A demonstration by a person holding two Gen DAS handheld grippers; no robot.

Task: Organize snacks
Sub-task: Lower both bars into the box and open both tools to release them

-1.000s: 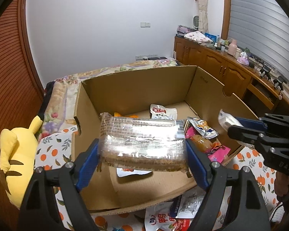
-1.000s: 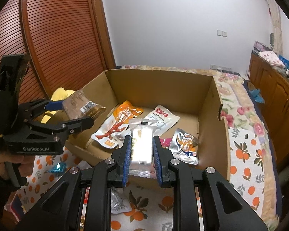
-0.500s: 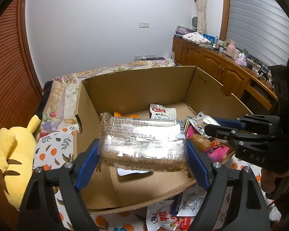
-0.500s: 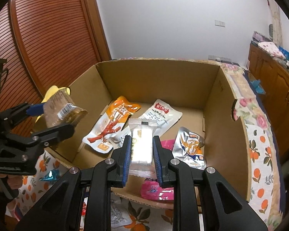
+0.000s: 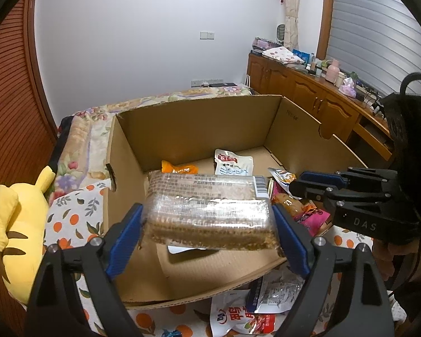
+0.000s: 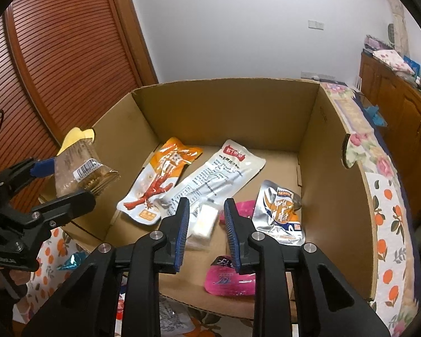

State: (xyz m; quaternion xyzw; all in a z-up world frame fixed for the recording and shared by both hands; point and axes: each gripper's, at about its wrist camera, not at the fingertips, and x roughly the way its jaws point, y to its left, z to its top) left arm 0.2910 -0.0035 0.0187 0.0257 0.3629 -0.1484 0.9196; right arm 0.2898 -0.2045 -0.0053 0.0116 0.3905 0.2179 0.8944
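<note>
An open cardboard box (image 6: 233, 112) sat on a bedspread printed with oranges (image 6: 390, 241), its front wall low and its side walls notched. The left gripper (image 5: 207, 221) hovered at the box's front left corner, its blue-padded jaws clamped on the two ends of a clear-wrapped block of brown wafers (image 5: 210, 207), held level above the box floor; in the right wrist view this wafer pack (image 6: 81, 168) stood over the left wall. The right gripper (image 6: 206, 233) was over the front of the box with its jaws apart and nothing between the pads. Directly below the gap, a small white-and-yellow wrapped bar (image 6: 203, 223) lay on the box floor. Further packets lay flat on the floor: a long white pouch (image 6: 216, 174) in the middle, an orange pouch with a red claw picture (image 6: 160, 179) to its left, a silver-and-orange pouch (image 6: 280, 210) to the right, and a pink packet (image 6: 230, 280) by the front edge. A yellow plush toy (image 5: 19, 219) lay on the bedspread left of the box, and more wrappers (image 5: 255, 306) lay just outside its front wall
</note>
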